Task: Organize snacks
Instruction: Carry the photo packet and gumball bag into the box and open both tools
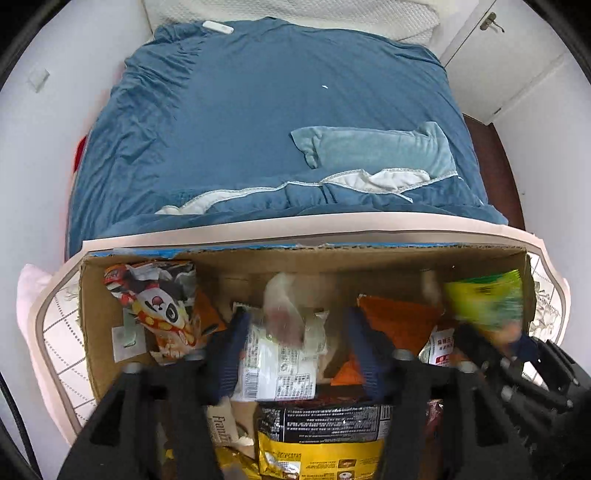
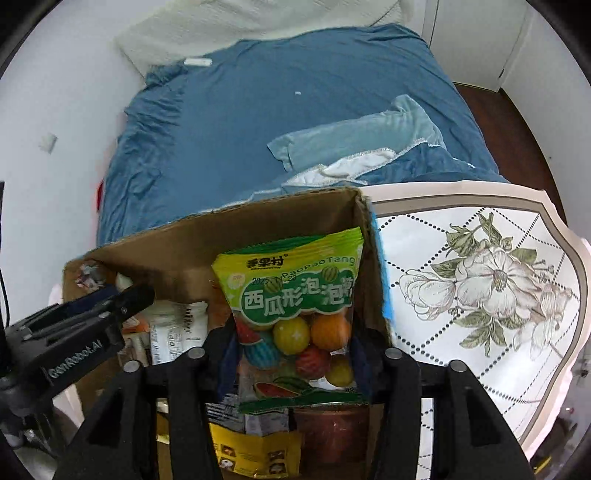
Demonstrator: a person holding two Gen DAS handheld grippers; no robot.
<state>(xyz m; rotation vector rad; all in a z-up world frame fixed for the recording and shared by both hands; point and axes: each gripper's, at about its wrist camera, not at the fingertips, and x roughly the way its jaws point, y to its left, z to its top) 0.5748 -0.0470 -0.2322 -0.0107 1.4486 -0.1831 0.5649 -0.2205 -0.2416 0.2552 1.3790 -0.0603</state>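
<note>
**Two grippers over an open snack box at the foot of a bed**

**Left wrist view.** The left gripper [image 1: 295, 354] hangs over an open cardboard box [image 1: 258, 264], its fingers spread wide and grasping nothing. Between and below them lies a white printed packet [image 1: 280, 369], with a blurred pale wrapper just above it. A panda-print bag [image 1: 159, 310] leans in the box's left corner; an orange pack [image 1: 399, 321] lies right of centre; a yellow-and-black pouch [image 1: 321, 443] fills the near edge. At far right the green bubble-gum bag [image 1: 487, 302], motion-blurred, stands against the right wall, with the right gripper [image 1: 517, 350] at its lower end. The packs crowd the box floor; little bare cardboard shows except along the far wall. Beyond the far rim lies a blue quilt [image 1: 277, 110] with a pale blue cloth [image 1: 376, 147] on it.

**Right wrist view.** The right gripper [image 2: 295, 354] is clenched on the lower part of the green bubble-gum bag [image 2: 295, 295], which stands upright just beside the box's right wall [image 2: 369, 258]. The left gripper [image 2: 92, 317] reaches in from the left, over the box's left half. A yellow pouch [image 2: 255, 450] and a dark red pack [image 2: 332, 432] lie beneath. Right of the box, a floral-patterned tabletop [image 2: 480, 295] lies bare up to its scalloped edge. Behind are the quilt, a cream pillow [image 2: 229, 33] and white walls.
</note>
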